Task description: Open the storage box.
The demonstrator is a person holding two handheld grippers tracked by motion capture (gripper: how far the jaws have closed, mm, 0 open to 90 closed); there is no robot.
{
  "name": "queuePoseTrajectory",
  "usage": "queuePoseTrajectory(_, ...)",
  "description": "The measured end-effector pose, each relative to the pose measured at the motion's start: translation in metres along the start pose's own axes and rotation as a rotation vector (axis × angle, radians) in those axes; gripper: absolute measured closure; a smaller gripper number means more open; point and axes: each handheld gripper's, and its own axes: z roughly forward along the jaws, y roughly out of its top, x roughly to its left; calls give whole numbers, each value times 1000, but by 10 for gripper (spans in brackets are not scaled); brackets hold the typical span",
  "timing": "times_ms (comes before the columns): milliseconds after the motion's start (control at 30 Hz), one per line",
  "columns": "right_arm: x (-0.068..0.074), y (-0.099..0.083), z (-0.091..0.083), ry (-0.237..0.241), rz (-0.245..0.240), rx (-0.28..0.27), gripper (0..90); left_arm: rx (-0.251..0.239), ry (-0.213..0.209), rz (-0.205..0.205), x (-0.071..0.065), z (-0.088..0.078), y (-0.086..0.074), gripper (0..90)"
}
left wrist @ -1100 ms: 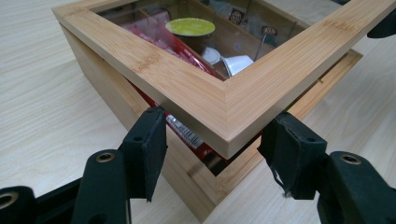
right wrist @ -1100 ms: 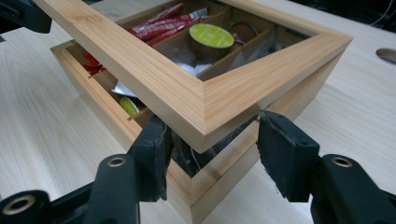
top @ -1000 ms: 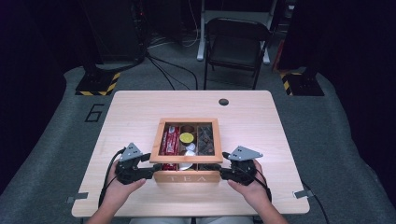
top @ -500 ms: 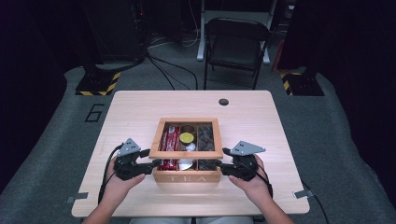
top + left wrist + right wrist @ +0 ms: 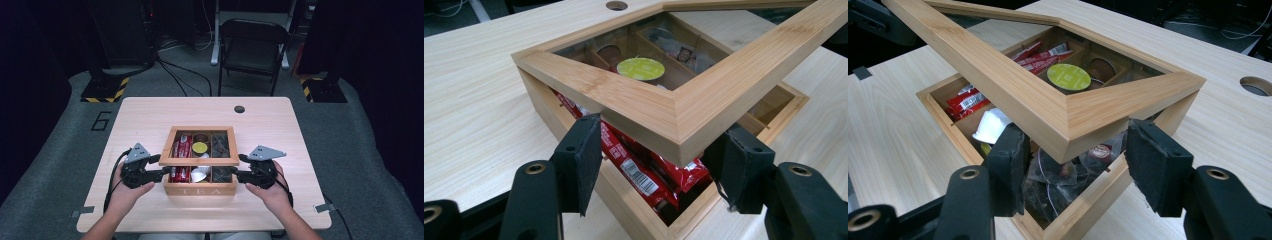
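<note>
**Tea box lid raised at its front corners, one gripper at each**

You sit at a pale wooden counter [image 5: 150, 115] with a gripper in each hand. A bamboo tea box [image 5: 200, 187], marked TEA on its front wall, stands near the counter's front edge, between your hands. Its glass-paned lid [image 5: 200, 161] is tilted up at the front, clear of the box's front rim.

Your left gripper [image 5: 161, 172] is at the box's front left corner. In the left gripper view, its jaws stand partly open, one on each side of the lid's raised corner [image 5: 679, 135]; the pads [image 5: 586, 160] sit just beside the wood, and you cannot tell whether they press on it.

Your right gripper [image 5: 239, 174] is at the front right corner. Its jaws have just been opening. In the right gripper view they stand apart on either side of the lid's corner [image 5: 1068, 135], with the wood between them and gaps showing at the pads [image 5: 1153, 165].

Inside the box lie red packets [image 5: 644, 175] on the left, a pod with a yellow-green top [image 5: 1068, 77] and a white pod [image 5: 990, 125] in the middle, and dark tea bags [image 5: 1063, 175] on the right.

A folding chair [image 5: 252, 47] stands beyond the counter.
</note>
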Motion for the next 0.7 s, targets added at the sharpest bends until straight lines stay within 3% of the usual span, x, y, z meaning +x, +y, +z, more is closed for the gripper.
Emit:
queuePoseTrajectory(333,-5,14,-2,3,17,-18,433,-13,-18,-8,7,-3,14,409)
queuePoseTrajectory(700,-8,32,-5,-17,-29,-20,453,-39,-24,-28,13,-6,27,414)
